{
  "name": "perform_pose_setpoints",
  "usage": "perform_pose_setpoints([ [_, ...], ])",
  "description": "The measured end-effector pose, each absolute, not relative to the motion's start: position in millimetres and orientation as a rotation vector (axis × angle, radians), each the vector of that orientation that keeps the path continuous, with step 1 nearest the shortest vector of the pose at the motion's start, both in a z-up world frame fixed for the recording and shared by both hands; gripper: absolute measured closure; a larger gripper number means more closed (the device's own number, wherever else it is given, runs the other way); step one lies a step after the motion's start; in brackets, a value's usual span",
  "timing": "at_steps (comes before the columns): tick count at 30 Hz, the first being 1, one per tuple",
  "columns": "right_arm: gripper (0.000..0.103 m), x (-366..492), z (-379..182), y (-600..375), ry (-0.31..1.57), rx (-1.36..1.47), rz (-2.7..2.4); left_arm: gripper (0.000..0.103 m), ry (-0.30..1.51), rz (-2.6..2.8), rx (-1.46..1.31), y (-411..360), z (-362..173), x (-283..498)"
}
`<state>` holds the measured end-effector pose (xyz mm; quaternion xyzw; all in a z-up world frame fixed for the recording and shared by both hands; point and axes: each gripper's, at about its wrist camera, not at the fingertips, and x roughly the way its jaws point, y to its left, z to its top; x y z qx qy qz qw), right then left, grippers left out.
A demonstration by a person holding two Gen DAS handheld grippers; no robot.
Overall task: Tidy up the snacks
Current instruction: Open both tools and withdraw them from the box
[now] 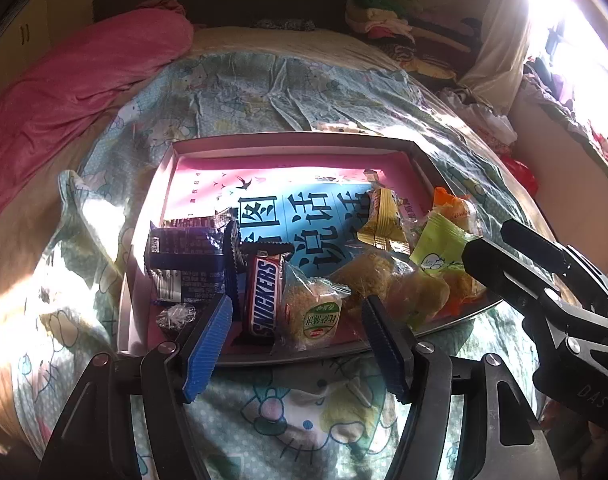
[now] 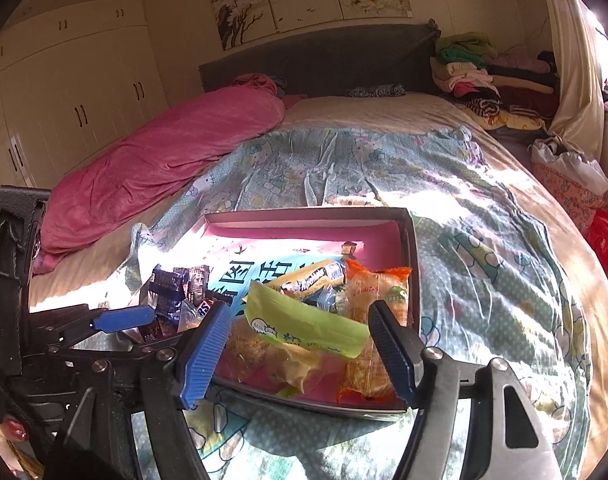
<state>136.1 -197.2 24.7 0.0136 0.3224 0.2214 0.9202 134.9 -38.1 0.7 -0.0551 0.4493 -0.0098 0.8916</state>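
Cotton printed with cartoon cats covers the bed (image 2: 484, 248) under us, with a pink blanket (image 2: 156, 160) bunched along its left side. On that cover sits a shallow pink-lined box (image 1: 288, 148) holding the snacks. Its floor carries a blue sheet (image 1: 304, 220) of large Chinese characters, which we cannot read. A dark blue packet (image 1: 188, 256) lies at the box's left, its print too small for us to make out. Just right of it a brown bar reads SNICKERS (image 1: 264, 296), then comes a clear-wrapped cake with a green label (image 1: 316, 312). In the right wrist view, a lime-green packet (image 2: 304, 320) and an orange one (image 2: 376, 320) lie at the box's right end. Our left tool (image 1: 296, 340) stands spread above the Snickers, pinching nothing. Our right tool (image 2: 300, 348) is likewise spread, empty, over the lime packet.
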Motion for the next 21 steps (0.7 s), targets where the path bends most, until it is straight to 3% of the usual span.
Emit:
perform_pose_setpoints([
  [7,0.022,117,40,-199,0.555,0.028,0.438,0.028,0.903,0.003,-0.122,-28,9,119],
  [11,0.01,106,39,-200,0.567,0.038,0.418,0.028,0.897,0.002,-0.105,-27,10,105],
  [21,0.009,71,16,-196,0.682,0.037,0.382,0.028,0.919,0.0,-0.093,-28,-1,73],
])
